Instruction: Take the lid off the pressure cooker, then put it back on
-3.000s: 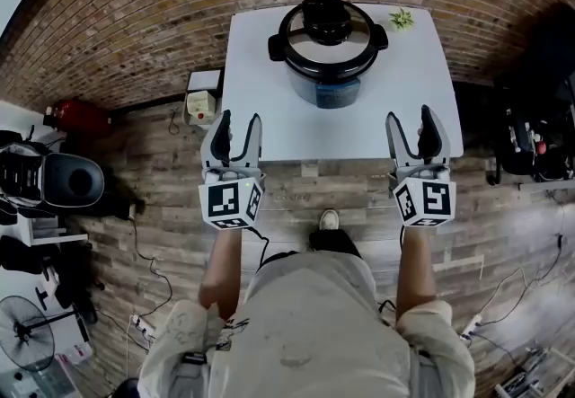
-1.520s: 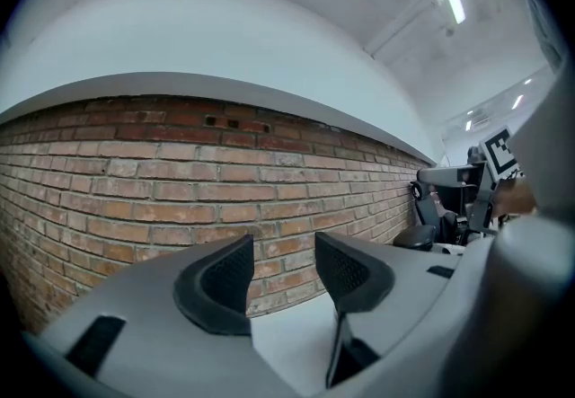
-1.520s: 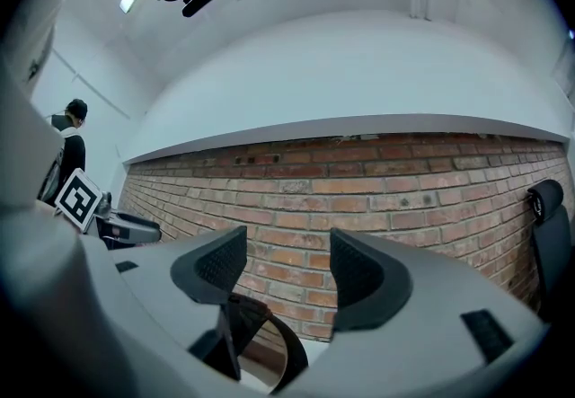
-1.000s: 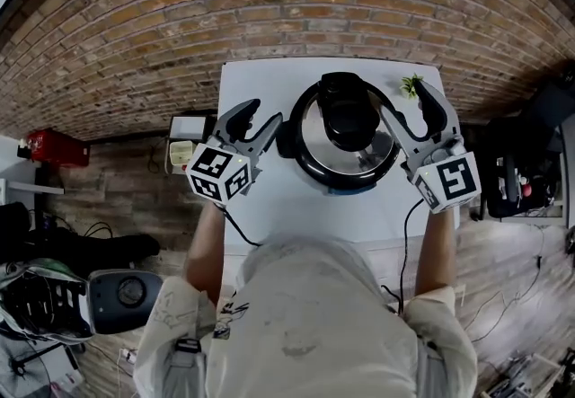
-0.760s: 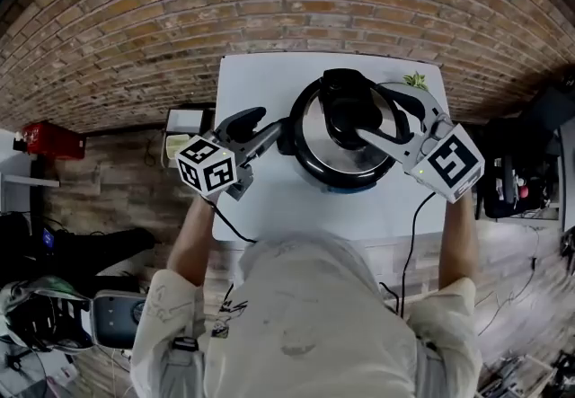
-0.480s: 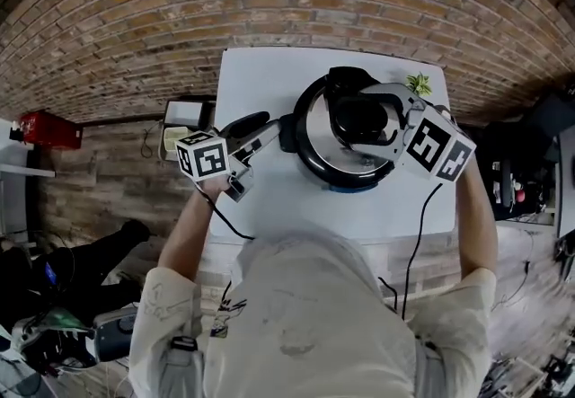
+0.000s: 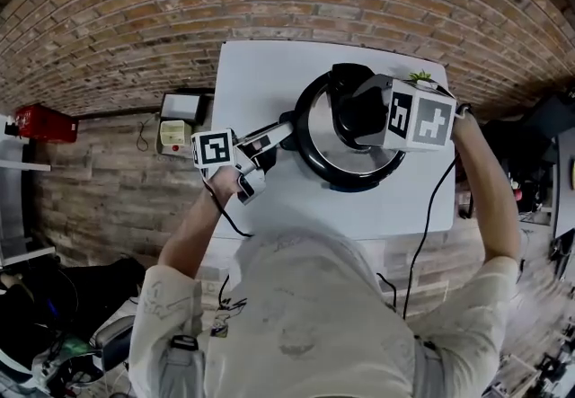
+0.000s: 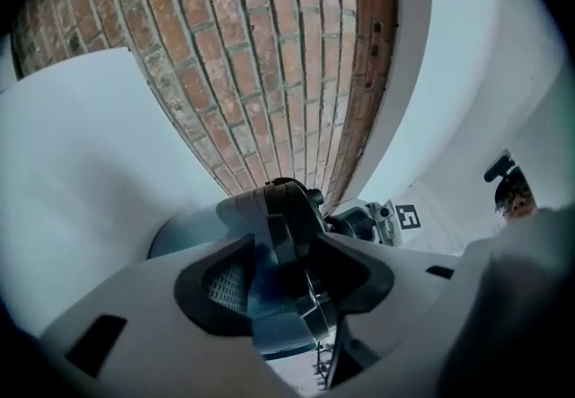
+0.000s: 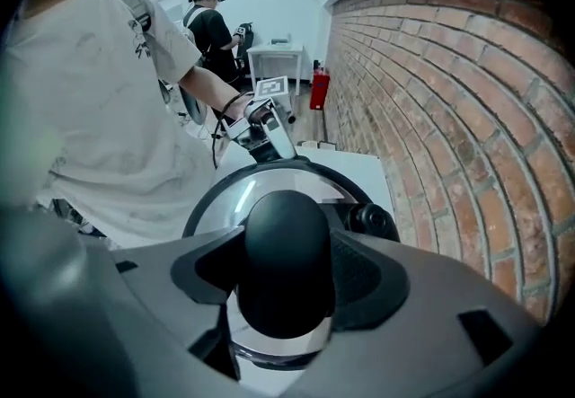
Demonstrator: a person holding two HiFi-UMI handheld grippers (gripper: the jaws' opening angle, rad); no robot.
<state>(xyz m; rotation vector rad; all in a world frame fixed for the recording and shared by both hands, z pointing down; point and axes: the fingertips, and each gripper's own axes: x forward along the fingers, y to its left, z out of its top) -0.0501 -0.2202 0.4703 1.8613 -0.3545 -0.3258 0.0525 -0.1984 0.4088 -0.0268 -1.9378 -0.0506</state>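
Observation:
The pressure cooker [image 7: 334, 173] stands on the white table [image 7: 260, 73] with its steel lid [image 7: 316, 131] on. My right gripper [image 7: 364, 109] points steeply down over the lid. Its jaws have just been closing, and the black lid knob [image 9: 286, 252] fills the space between them, touching both pads. My left gripper [image 7: 280, 131] lies level, rolled on its side, at the cooker's left. The black side handle [image 8: 280, 221] sits between its jaws against one pad; a strip of the cooker's body shows beside the other pad.
A small green plant [image 7: 420, 77] stands at the table's far right corner, close to my right gripper's cube. A brick wall [image 7: 135, 19] runs behind the table. A white box [image 7: 175, 131] sits on the floor at the left. Another person [image 9: 211, 28] stands far off.
Both grippers went from the table's front edge to the cooker. The left one rolled onto its side and sank to the side handle. The right one swung over the lid and tipped down onto the knob.

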